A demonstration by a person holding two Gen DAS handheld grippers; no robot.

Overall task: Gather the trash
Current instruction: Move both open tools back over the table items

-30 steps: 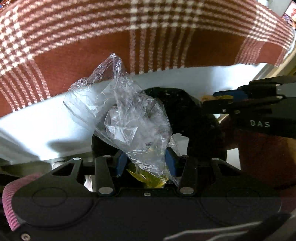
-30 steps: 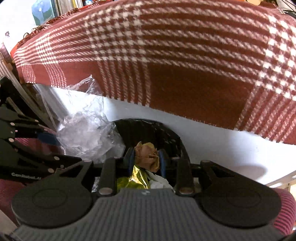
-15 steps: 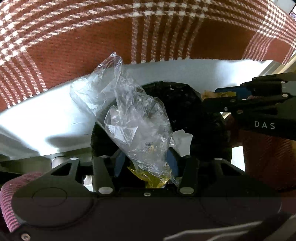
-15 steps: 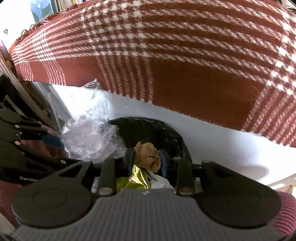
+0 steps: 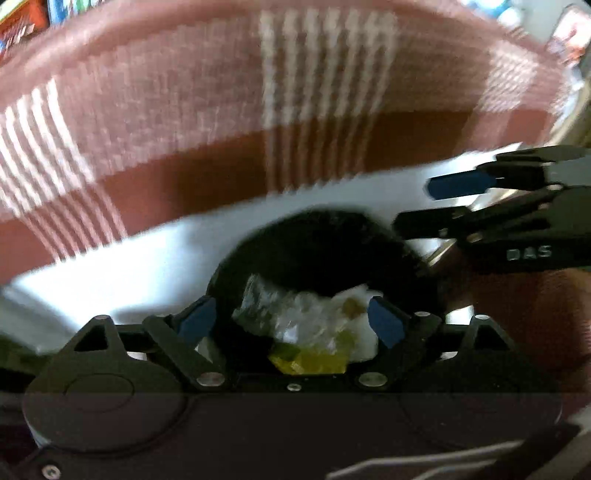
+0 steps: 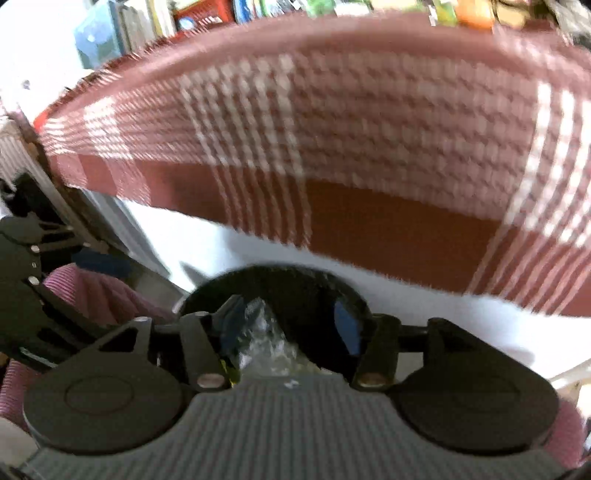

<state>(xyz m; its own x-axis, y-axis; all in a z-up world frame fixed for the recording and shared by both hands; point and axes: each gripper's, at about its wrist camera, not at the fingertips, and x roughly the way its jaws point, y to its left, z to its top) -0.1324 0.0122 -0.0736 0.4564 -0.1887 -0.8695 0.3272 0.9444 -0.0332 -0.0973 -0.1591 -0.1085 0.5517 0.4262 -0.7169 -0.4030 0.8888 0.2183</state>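
Note:
A black-lined bin (image 5: 332, 236) sits below both grippers. My left gripper (image 5: 291, 321) hangs over its mouth, its jaws opening wide and the blue pads (image 5: 197, 319) touching nothing. The crumpled clear plastic bag (image 5: 295, 310) lies in the bin on a yellow wrapper (image 5: 314, 360) and white paper (image 5: 364, 343). My right gripper (image 6: 288, 328) is also over the bin (image 6: 280, 277), its jaws opening with nothing gripped; clear plastic (image 6: 262, 343) shows below them. The brown paper ball is out of sight. Each view shows the other gripper at its side: the right gripper (image 5: 415, 205), the left gripper (image 6: 103, 295).
A red and white plaid cloth (image 5: 258, 110) hangs over a white surface (image 5: 129, 266) right behind the bin. A pink ribbed sleeve (image 6: 92, 291) is at the left in the right wrist view. Books and boxes (image 6: 221, 11) line the far top edge. Both views are blurred.
Both grippers have risen and spread their jaws. The clear plastic bag has dropped from the left jaws into the bin. The brown paper ball has gone from between the right jaws.

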